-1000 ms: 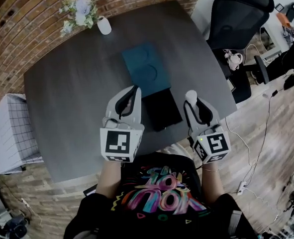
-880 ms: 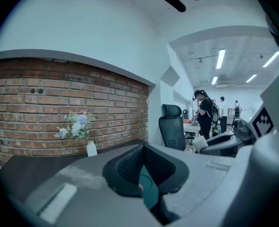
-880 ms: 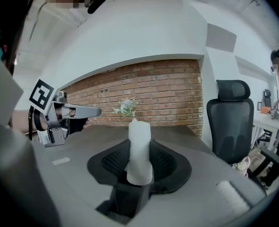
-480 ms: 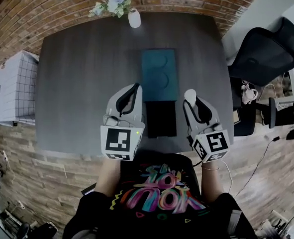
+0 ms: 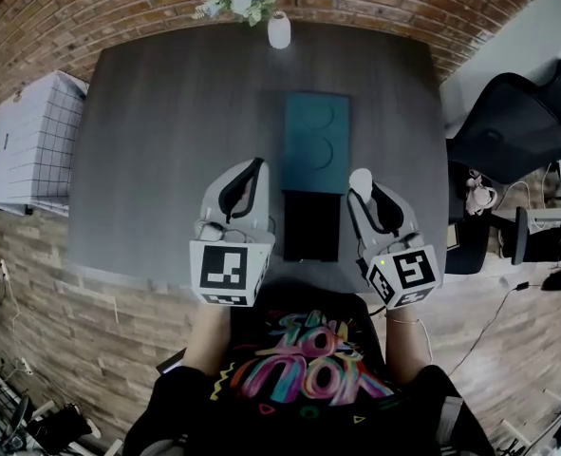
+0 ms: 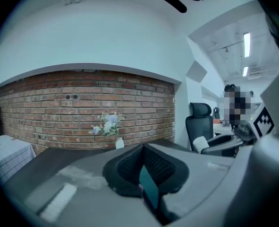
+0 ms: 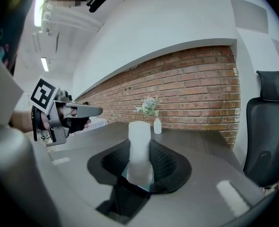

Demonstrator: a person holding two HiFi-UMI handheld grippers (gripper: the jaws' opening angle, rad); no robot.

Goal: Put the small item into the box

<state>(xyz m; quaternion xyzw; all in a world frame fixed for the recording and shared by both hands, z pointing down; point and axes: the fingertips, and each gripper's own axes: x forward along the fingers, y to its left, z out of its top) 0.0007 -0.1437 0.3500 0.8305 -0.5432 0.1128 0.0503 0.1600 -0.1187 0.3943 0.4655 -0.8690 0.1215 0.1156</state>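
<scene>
A small white cylinder stands upright between the pads of my right gripper, which is shut on it just right of the black open box. A teal lid lies on the table right behind the box. In the right gripper view the cylinder fills the gap in the right gripper, with the box's dark edge below. My left gripper hovers left of the box, pads together and empty. In its own view the left gripper shows only a teal sliver below.
The dark grey table has a white vase of flowers at its far edge by the brick wall. A white gridded cabinet stands to the left. A black office chair is on the right.
The head view has swung so the table and box now sit square to it. Both grippers keep their places beside the box, and the right one still holds the cylinder.
</scene>
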